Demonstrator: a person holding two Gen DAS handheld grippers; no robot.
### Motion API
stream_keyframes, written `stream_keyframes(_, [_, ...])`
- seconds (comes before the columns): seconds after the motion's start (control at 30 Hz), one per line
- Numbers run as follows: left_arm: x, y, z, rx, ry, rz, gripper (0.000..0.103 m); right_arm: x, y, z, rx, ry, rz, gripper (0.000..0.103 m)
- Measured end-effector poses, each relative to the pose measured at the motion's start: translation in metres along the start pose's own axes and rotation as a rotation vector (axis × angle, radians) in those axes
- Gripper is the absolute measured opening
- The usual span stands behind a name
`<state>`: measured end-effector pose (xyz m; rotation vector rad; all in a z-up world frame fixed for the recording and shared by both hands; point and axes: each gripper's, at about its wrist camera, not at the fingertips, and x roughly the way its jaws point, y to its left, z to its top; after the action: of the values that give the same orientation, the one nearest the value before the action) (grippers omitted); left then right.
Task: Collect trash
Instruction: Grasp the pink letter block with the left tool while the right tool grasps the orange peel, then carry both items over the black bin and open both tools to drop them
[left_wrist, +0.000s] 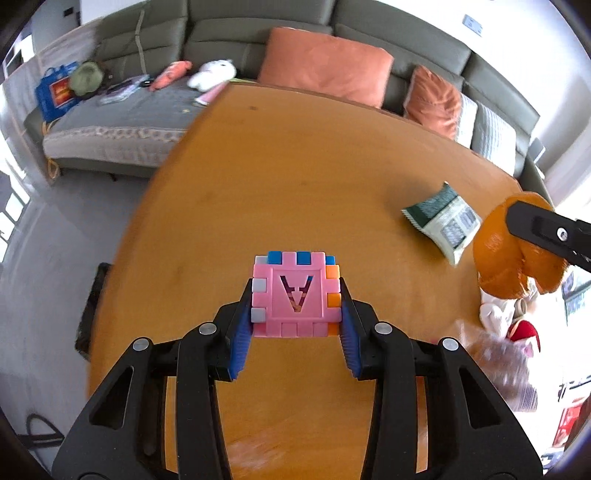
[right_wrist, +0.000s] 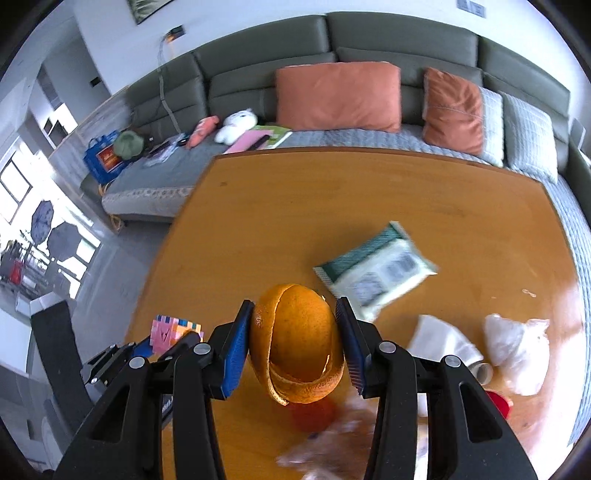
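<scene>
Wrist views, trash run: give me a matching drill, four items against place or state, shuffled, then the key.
Items:
1. orange peel
2. pink puzzle cube
3. green-and-white packet
4. white plush toy

Places or states:
A. lying on the wooden table, ungripped
B. clamped in the left tongs
C. on the sofa beyond the table
D. clamped in the right tongs

Pairs: 1-D, 2-B, 3-A, 4-C
</scene>
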<state>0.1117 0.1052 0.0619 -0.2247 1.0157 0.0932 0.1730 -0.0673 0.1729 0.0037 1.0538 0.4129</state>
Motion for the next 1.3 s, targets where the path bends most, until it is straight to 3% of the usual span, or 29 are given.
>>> stream_keyframes(0.6, [-0.073,0.195,-0.05,-0.228,-0.062,0.183,0.04,0.041,0.21,-0.024,-0.219,0.076,0.17,0.047])
stream_keyframes(0.97, [-0.085,0.321,-0.083,-0.388,-0.023,0.281,0.04,0.091,0.338,-0.04,-0.346,0.162,0.244,0.047])
stream_keyframes(1.2, [-0.077,0.377,-0.084,-0.435,0.014,0.338,0.041,0.127,0.408,-0.035,-0.412,0.197,0.263,0.049])
stream_keyframes(1.27, [-0.071,0.391,-0.079,-0.444,0.027,0.354,0.052,0.135,0.424,-0.033,-0.427,0.204,0.265,0.053])
stream_keyframes(1.3, [-0.07,0.396,-0.077,-0.453,0.032,0.371,0.082,0.138,0.433,-0.031,-0.436,0.198,0.26,0.055])
